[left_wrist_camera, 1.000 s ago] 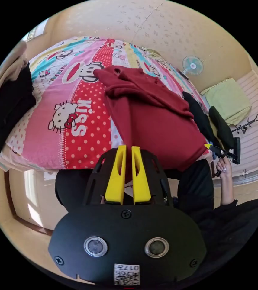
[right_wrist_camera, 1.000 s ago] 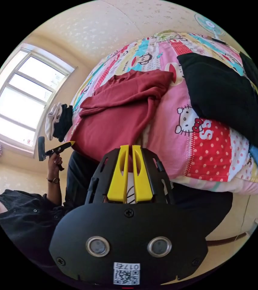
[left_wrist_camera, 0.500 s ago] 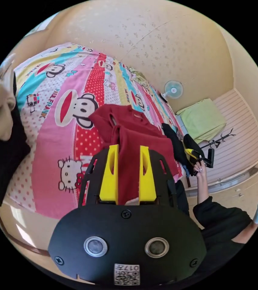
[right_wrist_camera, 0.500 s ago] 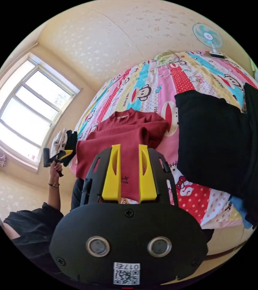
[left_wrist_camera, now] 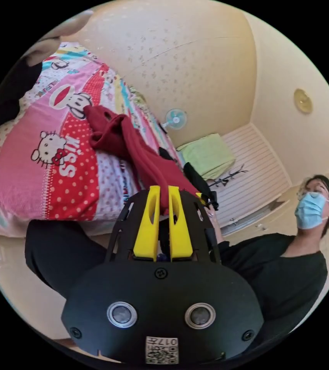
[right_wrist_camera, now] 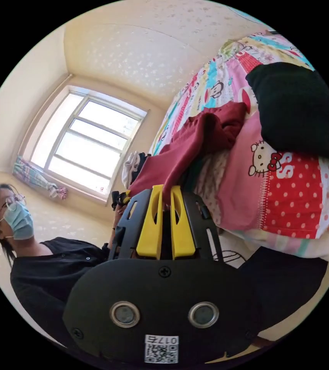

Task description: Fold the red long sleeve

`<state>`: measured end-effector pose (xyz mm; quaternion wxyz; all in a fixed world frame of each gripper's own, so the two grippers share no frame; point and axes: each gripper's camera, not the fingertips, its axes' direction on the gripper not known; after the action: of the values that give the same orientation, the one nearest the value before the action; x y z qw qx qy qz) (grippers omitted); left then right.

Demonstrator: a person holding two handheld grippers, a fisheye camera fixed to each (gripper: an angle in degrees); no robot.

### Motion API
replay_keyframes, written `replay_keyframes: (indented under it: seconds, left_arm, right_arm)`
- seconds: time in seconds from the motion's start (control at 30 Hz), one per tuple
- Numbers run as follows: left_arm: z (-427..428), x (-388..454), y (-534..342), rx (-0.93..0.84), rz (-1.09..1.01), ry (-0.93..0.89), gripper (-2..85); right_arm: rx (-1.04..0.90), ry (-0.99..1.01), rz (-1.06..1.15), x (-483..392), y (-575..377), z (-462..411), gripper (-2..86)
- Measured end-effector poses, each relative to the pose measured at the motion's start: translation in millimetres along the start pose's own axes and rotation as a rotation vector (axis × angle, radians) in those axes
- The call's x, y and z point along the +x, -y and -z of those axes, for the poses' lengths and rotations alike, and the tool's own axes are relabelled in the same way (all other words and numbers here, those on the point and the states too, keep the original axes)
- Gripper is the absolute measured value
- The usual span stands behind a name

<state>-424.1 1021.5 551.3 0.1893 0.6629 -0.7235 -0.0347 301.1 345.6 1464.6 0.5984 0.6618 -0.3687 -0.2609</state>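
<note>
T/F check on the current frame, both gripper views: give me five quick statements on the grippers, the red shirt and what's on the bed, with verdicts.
1. The left gripper has both yellow jaws closed on the red long-sleeve shirt. True.
2. The right gripper hangs open, holding nothing. False: its jaws pinch the same red shirt.
3. The red shirt lies flat and fully folded on the bed. False: one end rests bunched on the patterned cartoon bedspread, the rest is stretched off it to the grippers.
4. A black garment lies on the bedspread beside the shirt. True.
5. The window is covered by a dark curtain. False: it is bright and uncovered.
</note>
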Motion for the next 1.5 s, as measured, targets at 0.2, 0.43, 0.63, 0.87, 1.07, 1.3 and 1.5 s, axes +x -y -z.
replay_keyframes:
  seconds: [0.2,0.43,0.63,0.87,1.07,1.3,1.5]
  left_arm:
    - [69.9,116.5,-46.3,-0.076,-0.181,0.080,4.1]
    - [80.9,165.4,-87.7,-0.086,-0.173,0.011,4.2]
    - [60.1,105.5,9.9,0.065,-0.147,0.079,4.2]
    - [-14.5,-37.6,197.4,0.082,0.029,0.378,15.2]
    - [-28.8,-85.9,119.5,0.044,0.145,0.515,17.5]
    - [-70.8,-171.6,-35.0,-0.006,0.464,0.284,20.7]
    - [-94.7,-166.5,-57.0,0.141,0.435,0.267,9.7]
  right_arm:
    - [0.013,0.007,0.168,-135.1,-41.9,111.3,2.1]
    - [0.050,0.063,0.238,-201.9,-70.5,165.1,1.9]
    - [0.121,-0.033,0.199,-158.4,56.4,150.2,2.6]
    - [0.166,-0.332,-0.050,-48.3,282.4,35.1,10.7]
    - [0.022,-0.519,0.111,-67.3,237.9,-49.6,10.3]
    - [-0.104,-0.771,0.092,23.9,120.5,-111.2,1.2]
    - [0.160,-0.903,0.165,-54.4,107.1,-99.2,0.5]
